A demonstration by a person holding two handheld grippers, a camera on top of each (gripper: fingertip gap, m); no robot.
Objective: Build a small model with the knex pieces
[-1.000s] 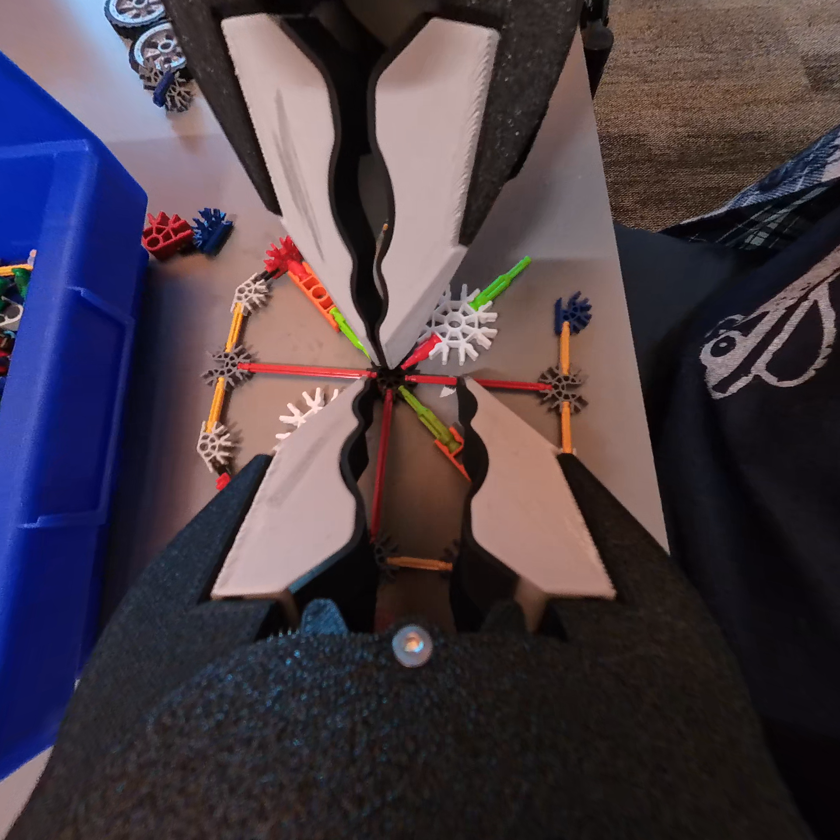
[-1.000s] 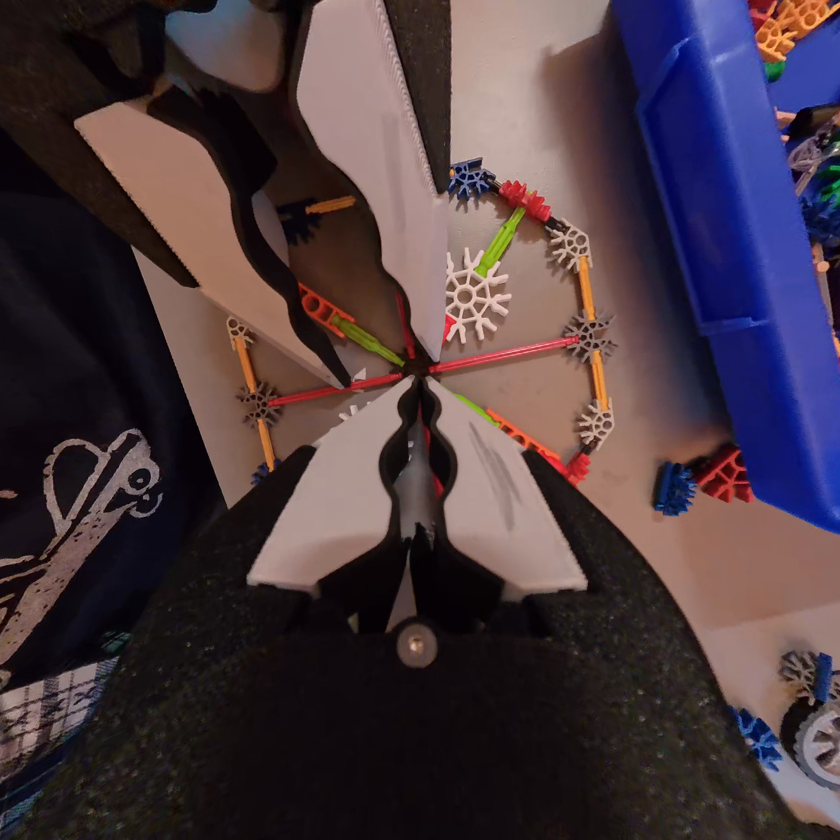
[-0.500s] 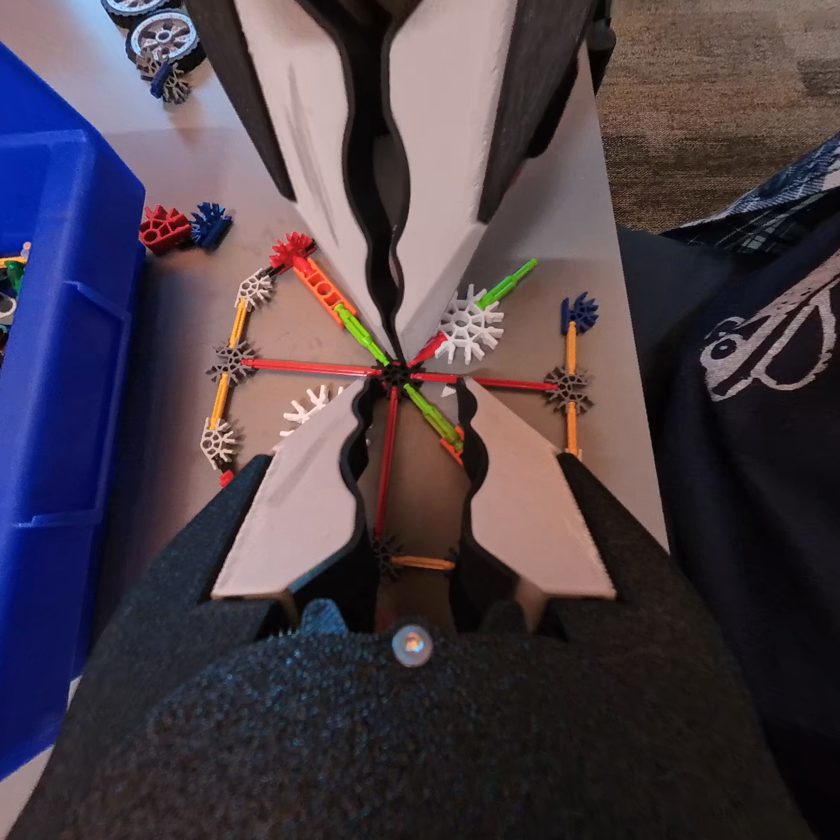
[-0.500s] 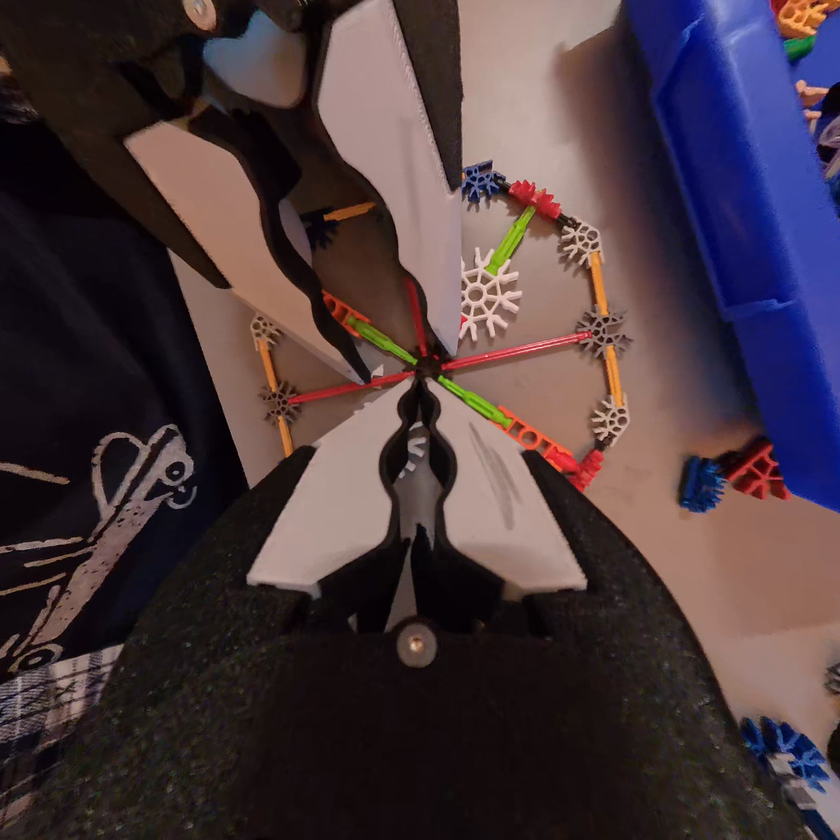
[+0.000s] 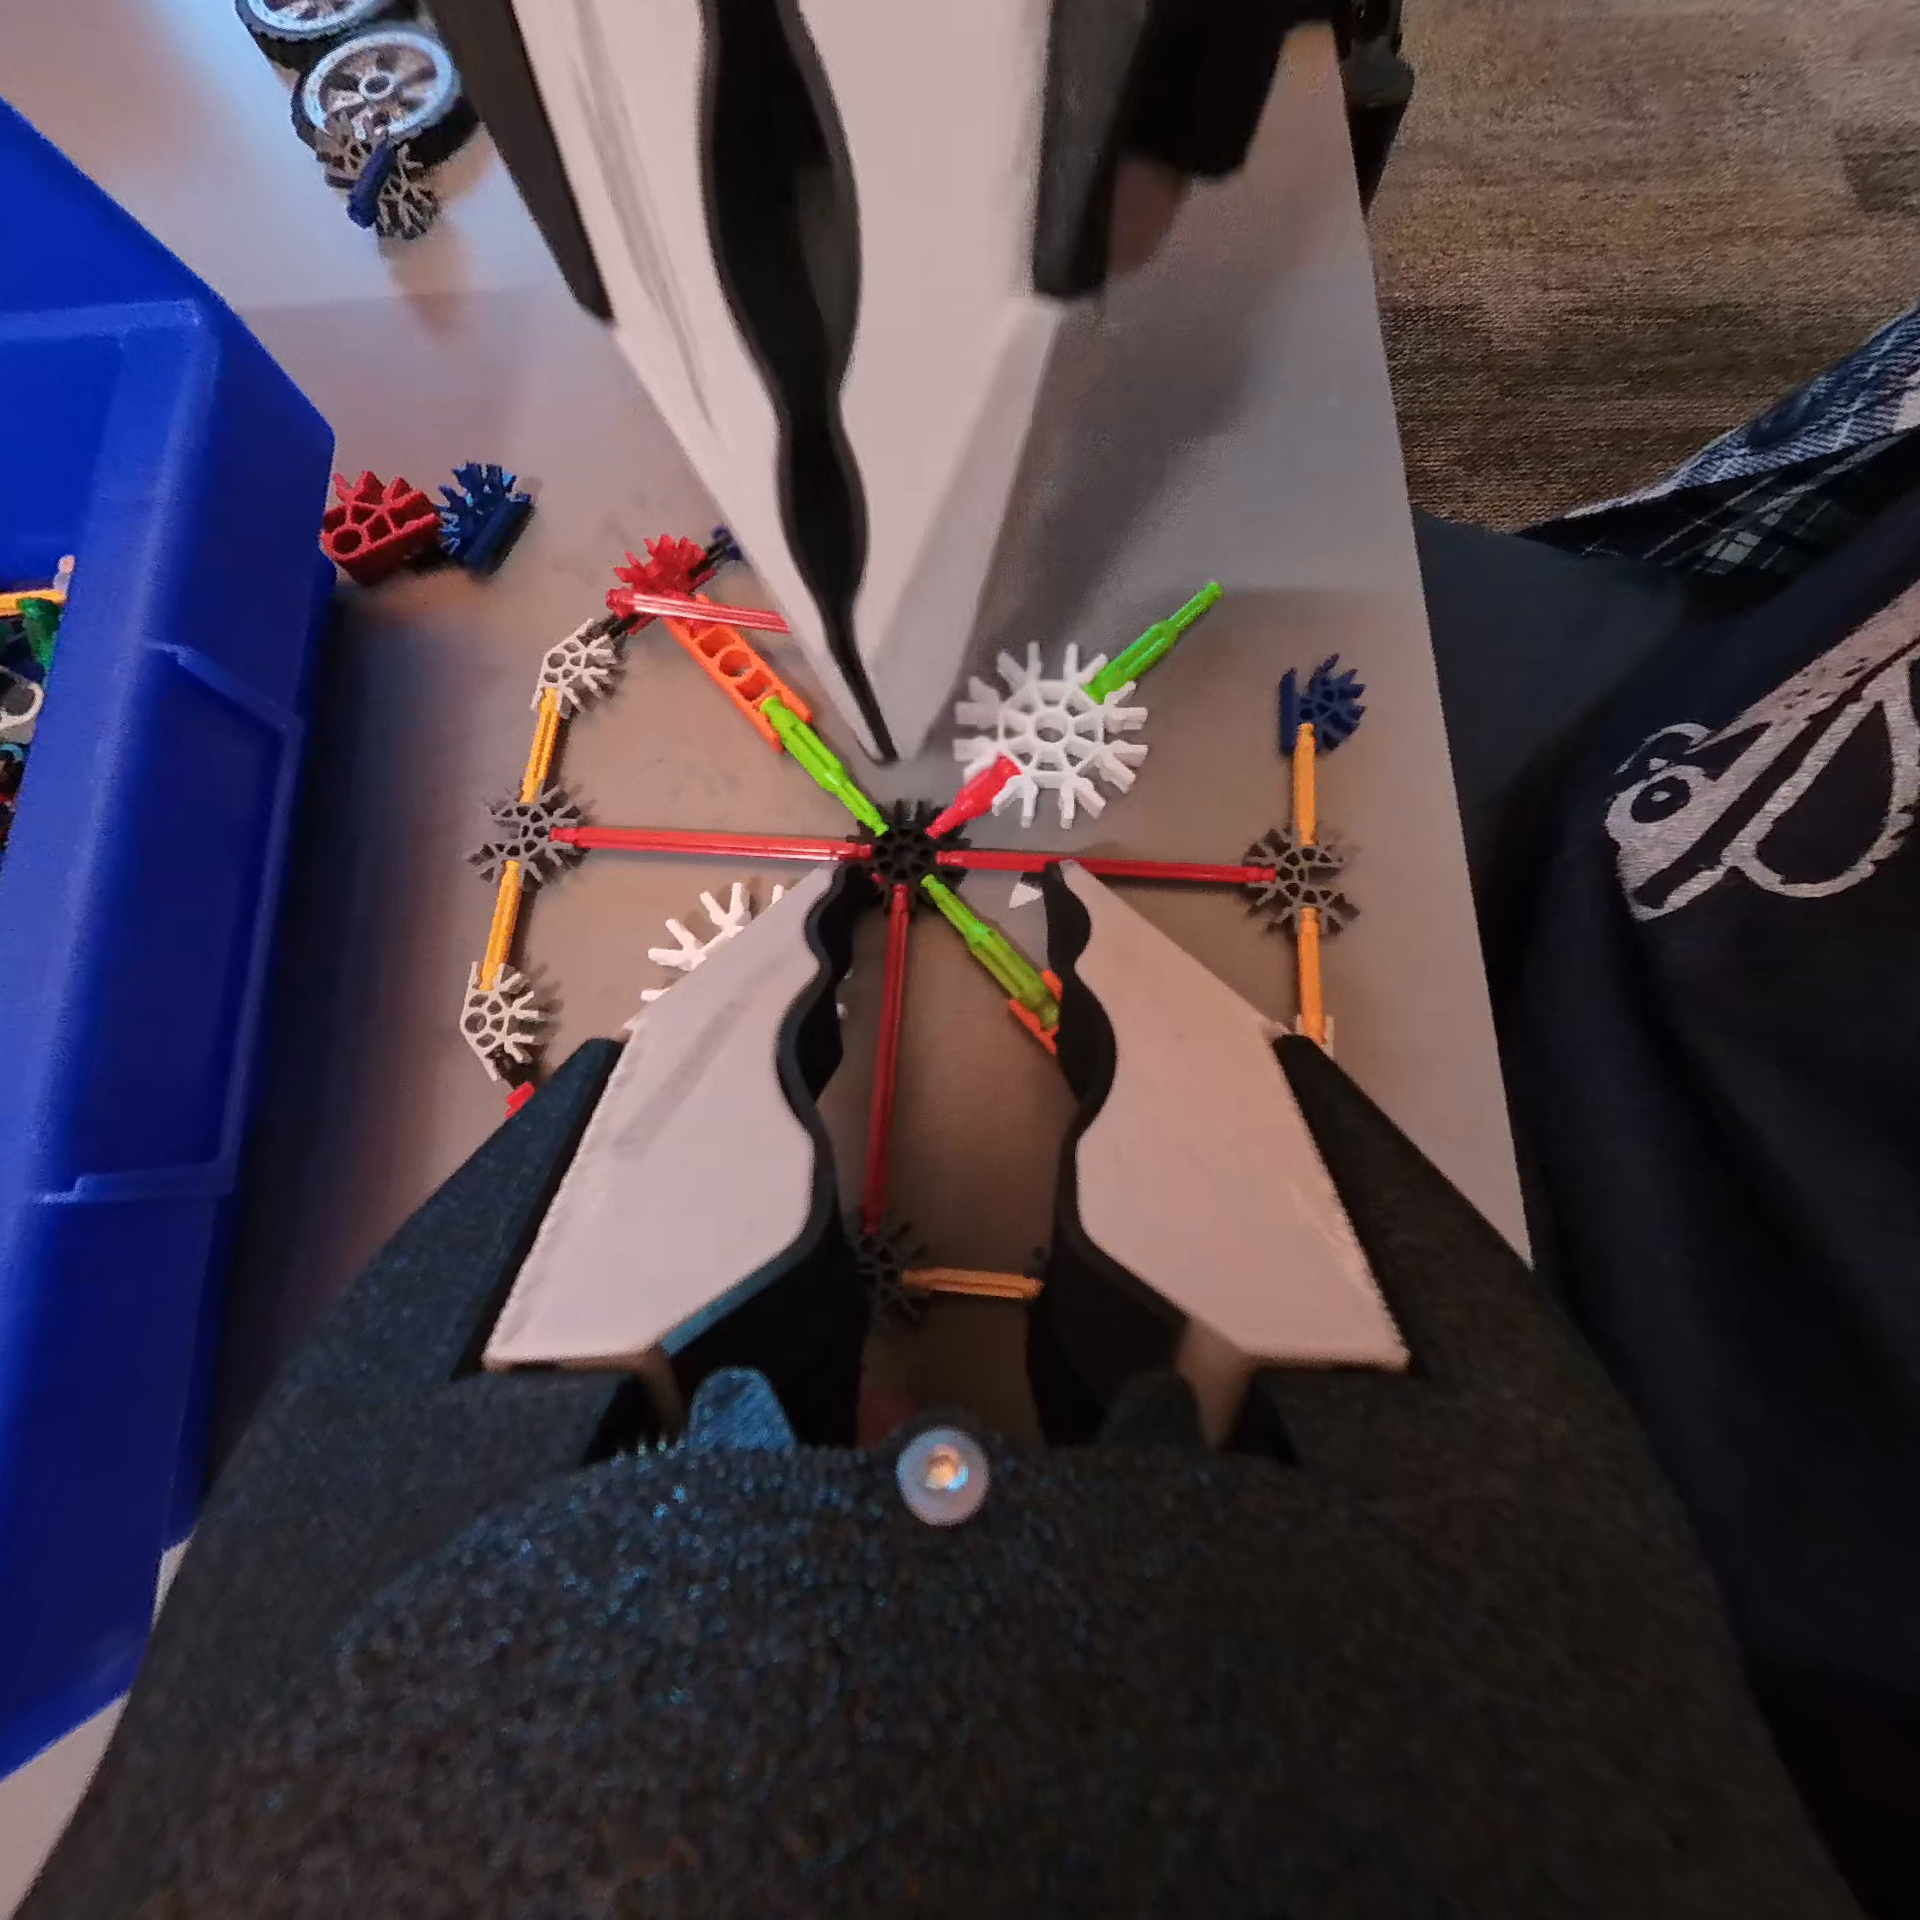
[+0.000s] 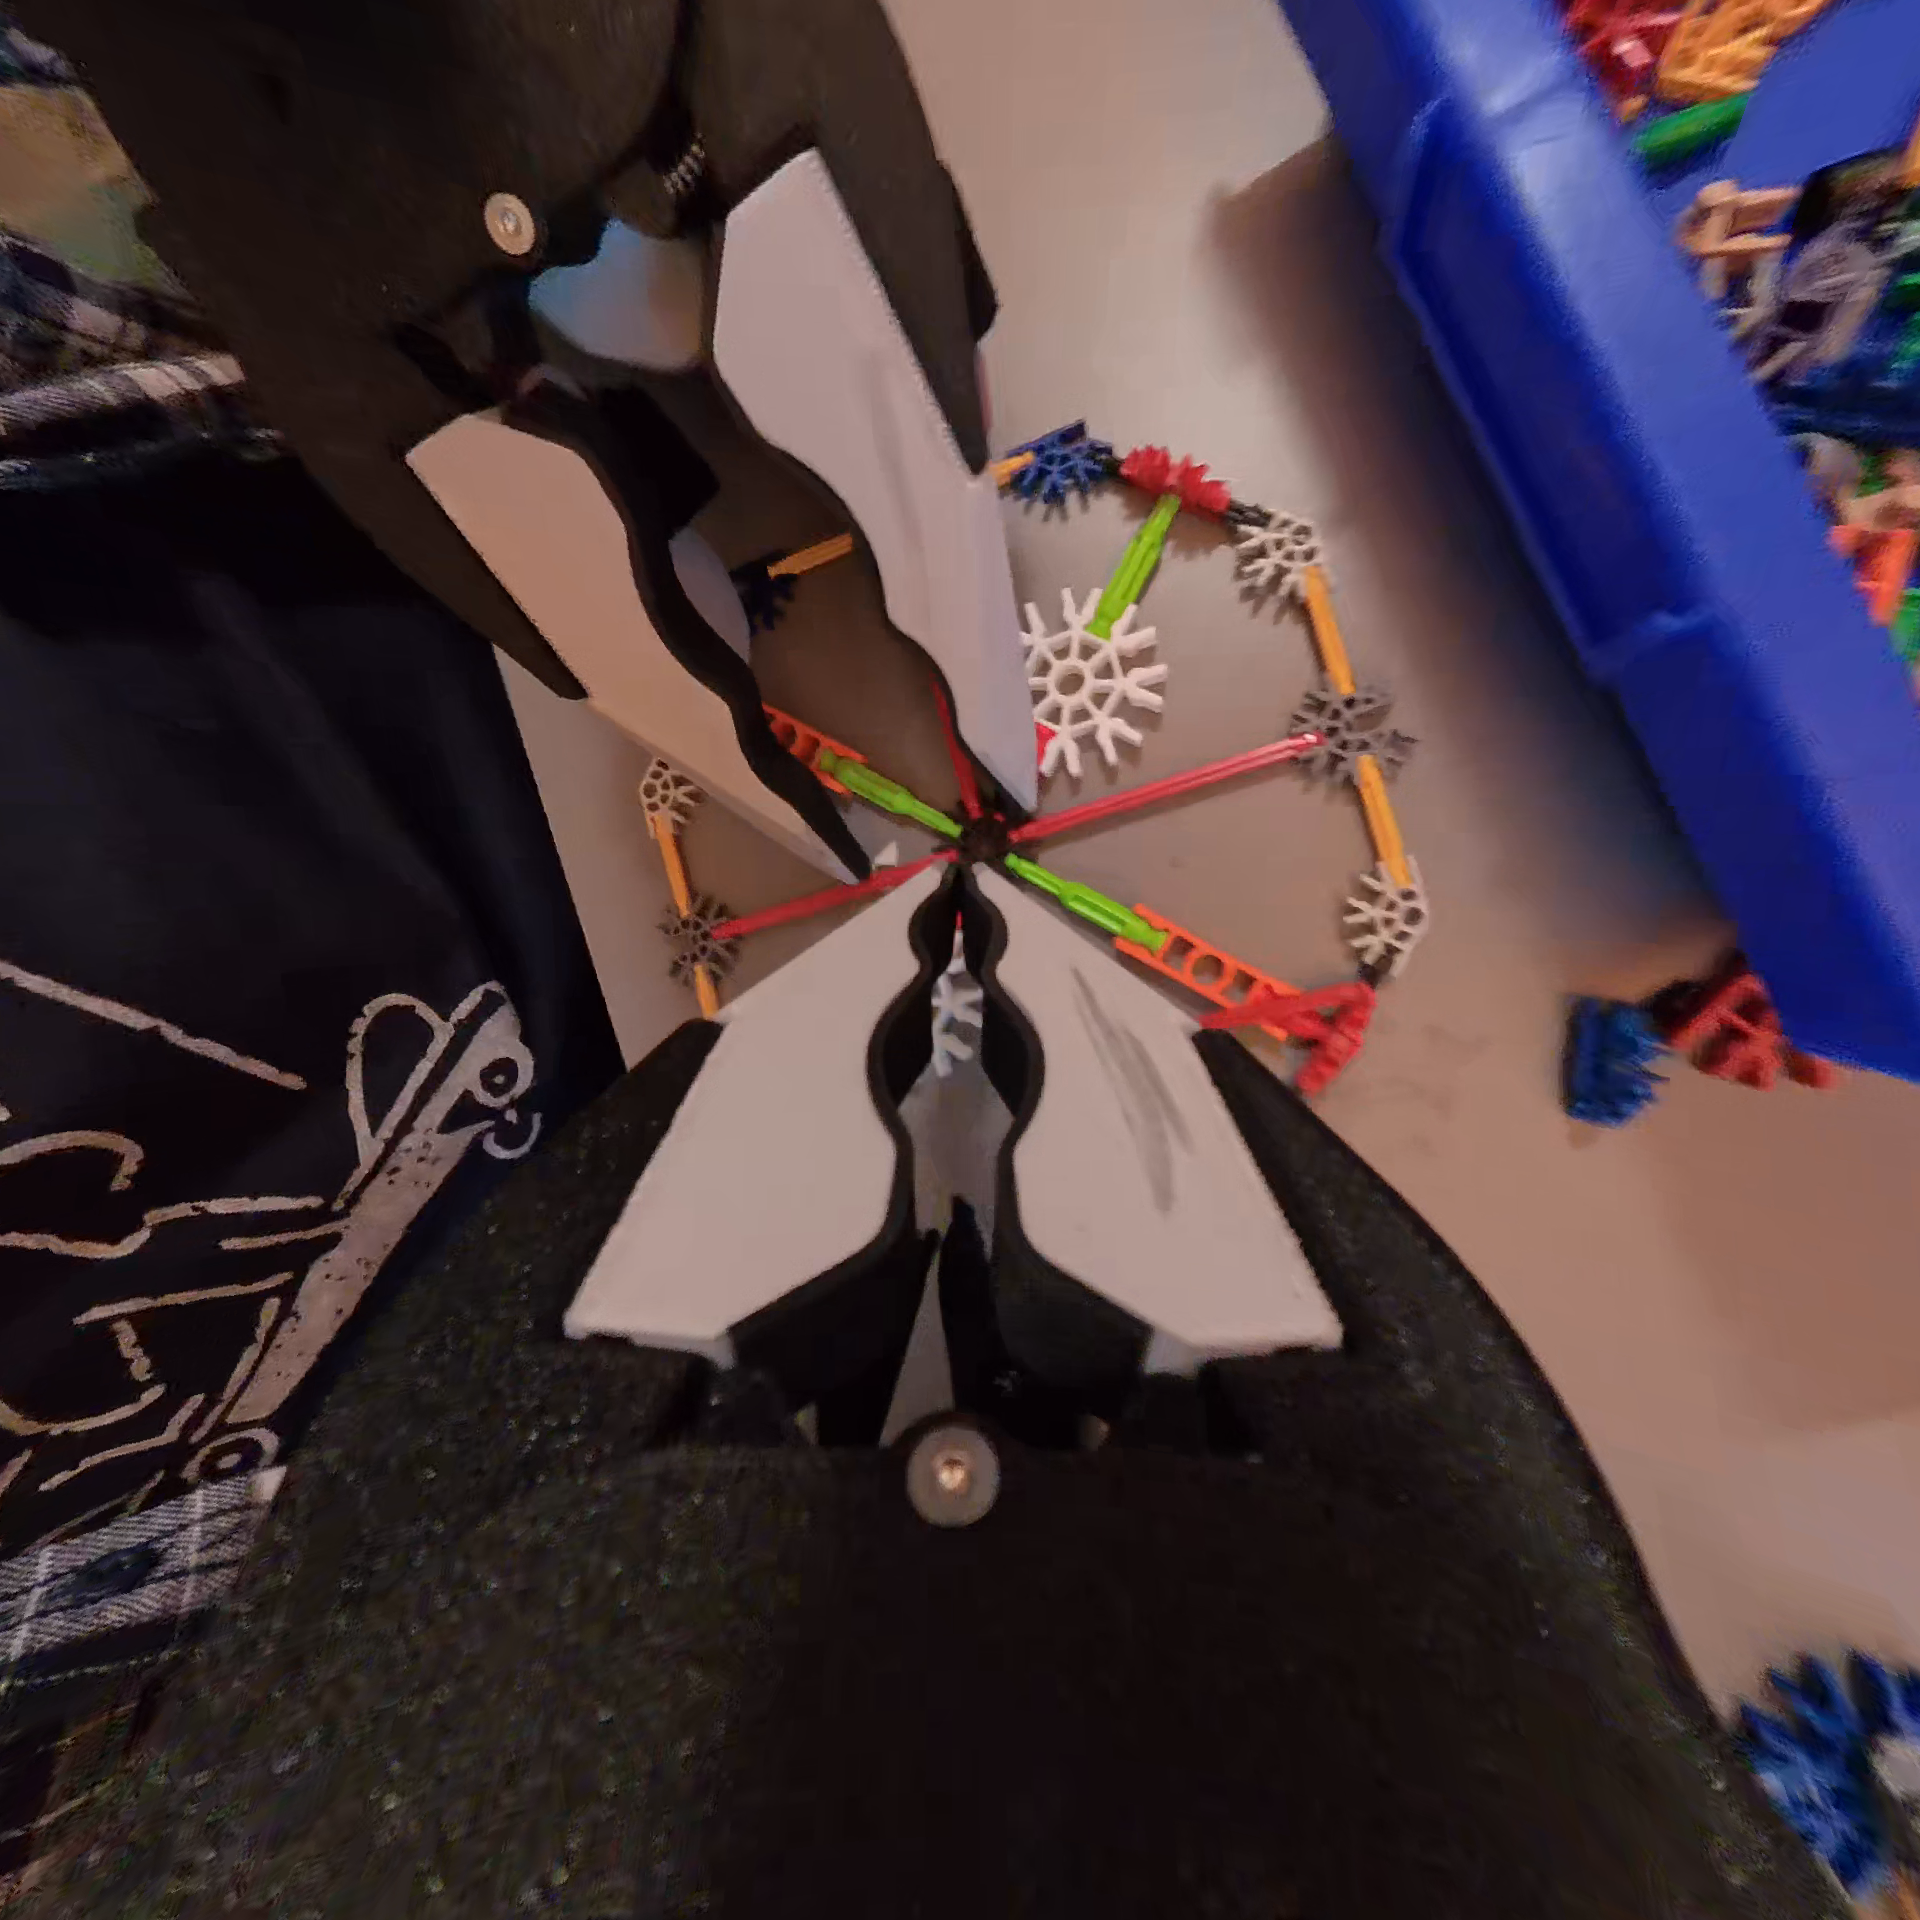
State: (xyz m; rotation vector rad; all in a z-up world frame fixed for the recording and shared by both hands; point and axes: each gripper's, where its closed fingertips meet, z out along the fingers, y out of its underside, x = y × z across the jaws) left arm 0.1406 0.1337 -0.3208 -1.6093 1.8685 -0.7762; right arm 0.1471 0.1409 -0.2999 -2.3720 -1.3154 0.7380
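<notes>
My grey tabletop (image 5: 1195,436) carries a rod-and-connector wheel (image 5: 902,854) at centre, a blue bin (image 5: 156,831) at nine o'clock, toy tyres (image 5: 379,78) at eleven.

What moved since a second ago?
The right gripper, jaws shut, pulled back a little from the black hub. A loose red stick turned up beside the red connector on the rim. The left gripper stayed open over a red spoke; the wheel kept still.
</notes>
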